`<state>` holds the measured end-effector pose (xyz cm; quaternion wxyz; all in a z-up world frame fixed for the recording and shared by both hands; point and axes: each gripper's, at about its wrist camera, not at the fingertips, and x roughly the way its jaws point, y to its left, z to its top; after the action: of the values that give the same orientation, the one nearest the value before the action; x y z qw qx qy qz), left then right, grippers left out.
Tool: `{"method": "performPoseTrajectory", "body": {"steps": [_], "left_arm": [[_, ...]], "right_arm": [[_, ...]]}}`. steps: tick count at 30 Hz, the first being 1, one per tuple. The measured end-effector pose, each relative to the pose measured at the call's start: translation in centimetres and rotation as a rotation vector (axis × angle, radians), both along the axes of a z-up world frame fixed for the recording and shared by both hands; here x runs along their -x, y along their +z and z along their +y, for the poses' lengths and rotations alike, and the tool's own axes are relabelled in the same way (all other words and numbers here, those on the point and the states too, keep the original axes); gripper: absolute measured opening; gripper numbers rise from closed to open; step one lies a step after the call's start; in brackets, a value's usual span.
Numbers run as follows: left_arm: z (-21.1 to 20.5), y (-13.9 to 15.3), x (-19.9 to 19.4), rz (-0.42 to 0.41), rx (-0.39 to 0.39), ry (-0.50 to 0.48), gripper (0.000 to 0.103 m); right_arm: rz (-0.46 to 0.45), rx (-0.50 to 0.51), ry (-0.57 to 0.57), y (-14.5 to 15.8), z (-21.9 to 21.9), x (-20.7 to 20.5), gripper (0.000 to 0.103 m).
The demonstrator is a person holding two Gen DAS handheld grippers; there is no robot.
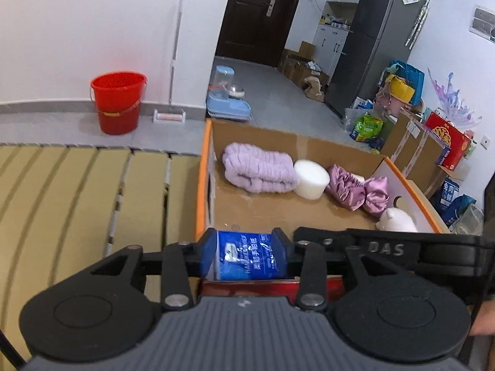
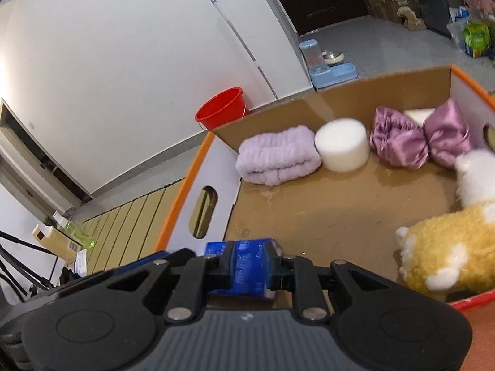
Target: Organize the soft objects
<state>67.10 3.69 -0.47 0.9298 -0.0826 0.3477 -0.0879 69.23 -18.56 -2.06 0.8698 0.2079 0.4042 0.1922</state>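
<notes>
Both tools (image 1: 244,255) (image 2: 249,267) gripping one blue tissue pack (image 1: 247,256), box (image 1: 202,167) holding one towel (image 1: 258,167), one foam cylinder (image 1: 311,179)

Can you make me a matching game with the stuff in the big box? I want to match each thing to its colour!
Things:
1. fluffy towel
2. foam cylinder
3. satin bow
4. plush toy

Colours:
A. white
B. yellow with white patches
C. pale lilac
D. shiny mauve-purple

Pairs: 1-C, 2-A, 3-D, 4-B
</notes>
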Motion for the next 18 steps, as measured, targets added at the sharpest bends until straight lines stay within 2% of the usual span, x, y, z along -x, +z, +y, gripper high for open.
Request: {"method": "performPoseTrajectory", "body": {"steps": [3,8,11,13,14,16,18], "left_arm": [[0.2,3.2,2.8,-0.06,-0.012,-0.01,0.042],[-0.4,8.6,9.4,-0.159,-0.042,-0.012,0.046],[-1.0,10.8,14.4,-0.219,-0.062,-0.011,0.058],[-1.4,11.3,18.0,-0.253,-0.079,-0.013,0.077],[-1.6,11.4,20.2,-0.273,-0.089,-0.018,0.079],[-2.1,11.1,24.0,-0.317,-0.121,-0.016,0.082],[-2.5,10.2,28.1,-0.355,-0.139,-0.006,0.088]], "right_arm": [[-0.06,0.023,0.008,3.0,-0.5,1.8,0.019],[-0.211,0.066,0.009,9.8,-3.5,8.6,0.022],[-0.289,0.113,0.011,13.2,-5.7,13.7,0.027],[-0.351,0.163,0.024,14.9,-7.1,17.4,0.037],[-0.379,0.189,0.027,15.4,-7.7,19.2,0.041],[-0.443,0.253,0.034,15.9,-9.0,23.5,0.058],[-0.492,0.29,0.029,15.8,-10.2,27.7,0.065]]}}
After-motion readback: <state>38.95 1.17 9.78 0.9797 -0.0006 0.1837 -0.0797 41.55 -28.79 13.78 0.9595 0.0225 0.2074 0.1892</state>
